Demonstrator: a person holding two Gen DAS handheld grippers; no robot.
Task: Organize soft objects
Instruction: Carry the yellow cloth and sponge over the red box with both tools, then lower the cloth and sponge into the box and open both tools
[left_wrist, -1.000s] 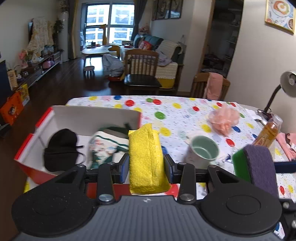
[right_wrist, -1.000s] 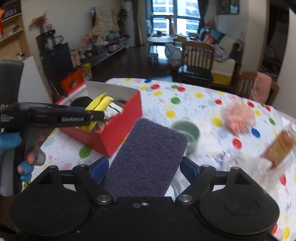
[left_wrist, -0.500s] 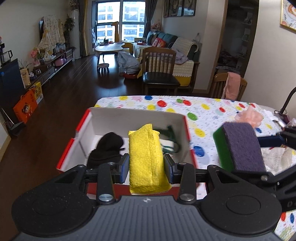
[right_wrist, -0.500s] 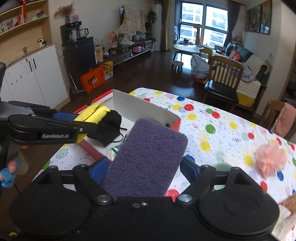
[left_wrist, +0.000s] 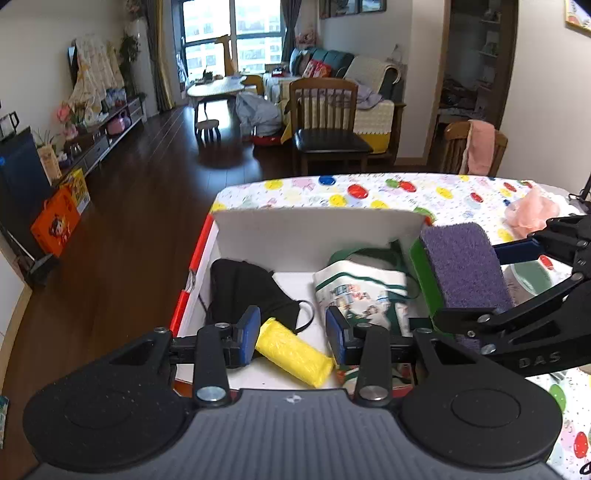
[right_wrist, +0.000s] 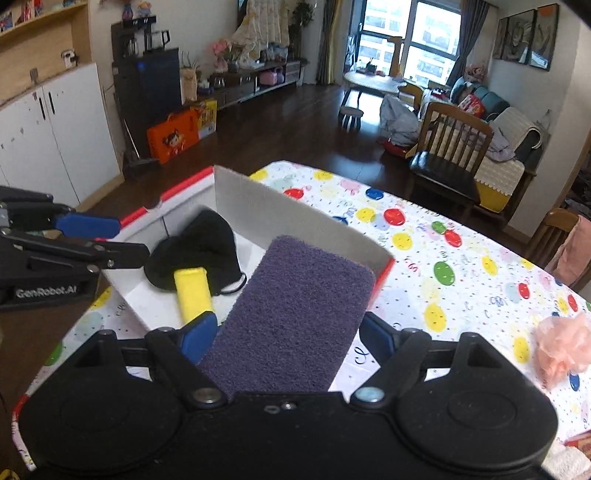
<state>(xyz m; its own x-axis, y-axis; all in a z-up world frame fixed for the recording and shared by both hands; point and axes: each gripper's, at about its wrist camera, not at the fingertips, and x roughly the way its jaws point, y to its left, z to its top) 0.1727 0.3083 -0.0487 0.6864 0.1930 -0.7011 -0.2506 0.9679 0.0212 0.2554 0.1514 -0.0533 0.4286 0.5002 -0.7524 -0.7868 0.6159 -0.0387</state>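
step: yellow sponge (left_wrist: 292, 353) let go by wide-open left gripper (left_wrist: 291, 330), lying in box (left_wrist: 317, 230), lower middle | purple scrub sponge (right_wrist: 295, 317) squeezed in right gripper (right_wrist: 286, 334) | next: lowered into box, freed

One box (left_wrist: 317, 236), two sponges, one black mask (left_wrist: 243, 288), one pouch (left_wrist: 362, 291), one pink puff (right_wrist: 561, 347).

Daylight is pouring in from the windows (left_wrist: 229, 35) far ahead of each hand-held gripper, blowing out the panes and leaving a pale sheen on the dark floor (left_wrist: 147, 192). The room is staying evenly bright, with soft shadows. Fisheye distortion is bending walls and door frames at the edges. The yellow cloth (left_wrist: 293, 352) between the left fingers is looking slightly smeared.
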